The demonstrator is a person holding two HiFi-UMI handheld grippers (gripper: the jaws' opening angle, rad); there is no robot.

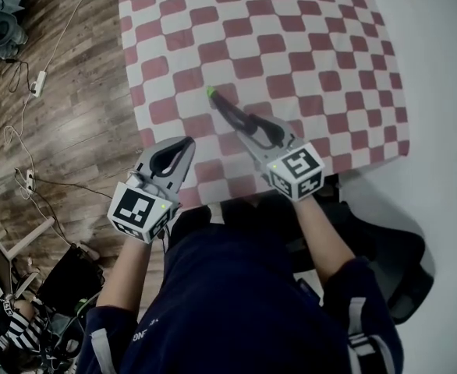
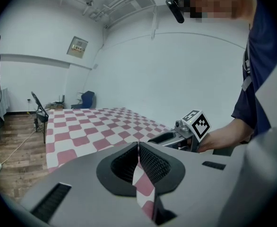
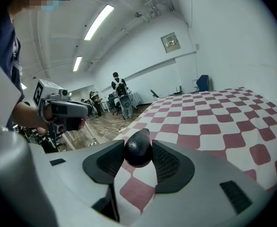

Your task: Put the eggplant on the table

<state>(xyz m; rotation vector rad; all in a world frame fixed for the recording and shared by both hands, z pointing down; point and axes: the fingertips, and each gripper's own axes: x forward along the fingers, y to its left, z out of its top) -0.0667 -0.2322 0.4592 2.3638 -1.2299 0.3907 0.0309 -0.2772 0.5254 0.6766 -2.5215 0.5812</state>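
Observation:
A dark purple eggplant (image 3: 138,151) sits between the pads of my right gripper (image 3: 138,148), which is shut on it. In the head view the eggplant (image 1: 222,106) sticks out past the right gripper (image 1: 232,115), green stem end forward, low over the near part of the red-and-white checked tablecloth (image 1: 291,45). My left gripper (image 1: 187,142) hovers at the table's near left edge; its jaws meet at the tips with nothing between them (image 2: 138,145). The right gripper (image 2: 183,134) appears to its right in the left gripper view.
Wooden floor with cables and a power strip (image 1: 37,82) lies left of the table. A black folding chair (image 2: 38,109) stands at the table's far corner. A person (image 3: 117,91) stands among equipment in the background. A dark seat (image 1: 392,263) is behind my right arm.

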